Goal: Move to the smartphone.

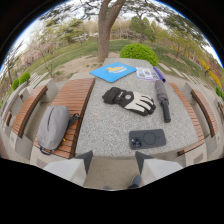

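A dark smartphone [147, 138] lies face down on the grey stone table [105, 125], camera lenses toward its left end. It rests just ahead of my right finger and slightly to its right. My gripper [113, 160] is open, its two pale fingers [82, 161] standing apart over the table's near edge with nothing between them. The phone is not touched.
Beyond the phone lie a black-and-white glove [129, 100], a folded dark umbrella [162, 99], a blue folder [113, 71] and a booklet [146, 73]. A grey backpack [52, 127] sits on the left wooden bench [75, 102]. Another bench [187, 112] runs along the right. A tree trunk [106, 27] stands behind.
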Motion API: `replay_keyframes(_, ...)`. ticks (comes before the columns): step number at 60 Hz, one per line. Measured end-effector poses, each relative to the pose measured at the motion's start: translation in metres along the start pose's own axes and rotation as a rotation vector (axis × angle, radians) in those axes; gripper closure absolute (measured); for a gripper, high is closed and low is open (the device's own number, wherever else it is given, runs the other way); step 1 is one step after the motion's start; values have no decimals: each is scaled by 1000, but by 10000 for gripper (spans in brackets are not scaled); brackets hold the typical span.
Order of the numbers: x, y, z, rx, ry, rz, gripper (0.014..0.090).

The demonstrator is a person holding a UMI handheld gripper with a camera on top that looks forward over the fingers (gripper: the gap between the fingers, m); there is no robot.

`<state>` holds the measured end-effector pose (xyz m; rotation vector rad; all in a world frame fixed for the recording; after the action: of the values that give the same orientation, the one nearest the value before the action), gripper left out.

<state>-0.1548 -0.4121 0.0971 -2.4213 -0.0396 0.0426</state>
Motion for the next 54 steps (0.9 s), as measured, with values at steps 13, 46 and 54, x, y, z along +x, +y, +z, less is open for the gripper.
replay_keyframes(13,41,17,0,-17,29,-8,201)
replay_keyframes(46,127,17,74,-37,54,-3,205)
replay_keyframes(54,131,10,99,-39,38,-11,201)
